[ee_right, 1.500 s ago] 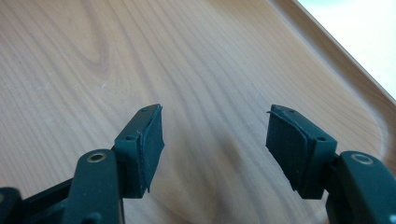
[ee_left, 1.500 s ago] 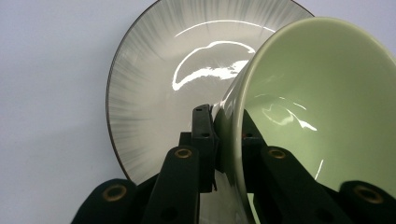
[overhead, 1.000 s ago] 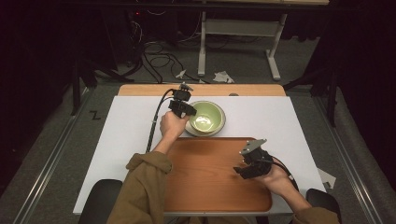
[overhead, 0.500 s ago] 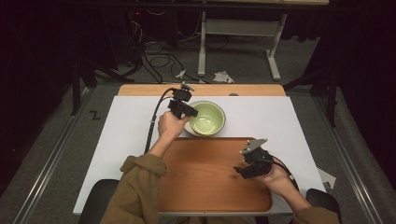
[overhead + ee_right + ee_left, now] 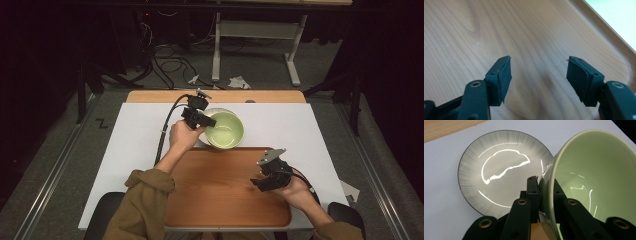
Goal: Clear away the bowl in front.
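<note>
While the person leans over the white table (image 5: 135, 150), the left gripper (image 5: 545, 195) is clenched on the rim of a pale green bowl (image 5: 599, 182), one jaw outside the wall and one inside; in the high view the same left gripper (image 5: 200, 119) sits at the bowl's (image 5: 226, 131) near-left edge, just beyond the far border of the wooden tray (image 5: 220, 190); the bowl looks tipped, its mouth turned partly sideways rather than straight up, so its axis leans instead of standing upright; being round, it has no long axis to speak of, only the line through its centre. Beside and below it lies a grey plate (image 5: 499, 170) with a dark rim, flat on the table, apparently clear of the bowl, though the jaws hide where the two come closest.

I'd judge the bowl to be glazed ceramic: stiff, fairly heavy for a pinch on one edge, slick under rubber pads and quick to chip if it slips onto the plate; the rim is the only real handhold, and a grip on it wants to stay deep and firm, with the bowl kept from swinging.

Over the tray, the right gripper (image 5: 539, 77) is released, its jaws wide apart with nothing between them; from above, the right gripper (image 5: 272, 175) hangs above the tray's right side, well apart from the bowl.
</note>
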A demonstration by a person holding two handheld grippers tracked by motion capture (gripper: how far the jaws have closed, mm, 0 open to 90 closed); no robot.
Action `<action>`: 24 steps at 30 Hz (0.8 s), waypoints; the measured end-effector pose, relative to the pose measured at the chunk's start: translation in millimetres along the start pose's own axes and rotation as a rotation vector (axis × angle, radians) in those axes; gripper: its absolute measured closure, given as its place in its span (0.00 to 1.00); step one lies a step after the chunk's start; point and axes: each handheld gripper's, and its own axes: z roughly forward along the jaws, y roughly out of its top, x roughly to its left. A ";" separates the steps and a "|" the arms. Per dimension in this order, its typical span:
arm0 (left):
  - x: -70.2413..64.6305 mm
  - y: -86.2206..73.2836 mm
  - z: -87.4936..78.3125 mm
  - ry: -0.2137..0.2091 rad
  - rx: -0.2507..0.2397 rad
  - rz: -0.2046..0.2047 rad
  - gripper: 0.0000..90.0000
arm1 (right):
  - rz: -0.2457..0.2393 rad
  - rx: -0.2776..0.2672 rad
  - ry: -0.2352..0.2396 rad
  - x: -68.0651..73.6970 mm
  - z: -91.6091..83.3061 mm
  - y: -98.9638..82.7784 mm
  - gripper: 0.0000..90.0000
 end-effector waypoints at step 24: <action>-22.7 -7.5 -21.6 -0.036 -0.023 0.079 0.91 | 0.028 -0.004 0.002 -1.5 -1.8 -1.3 0.41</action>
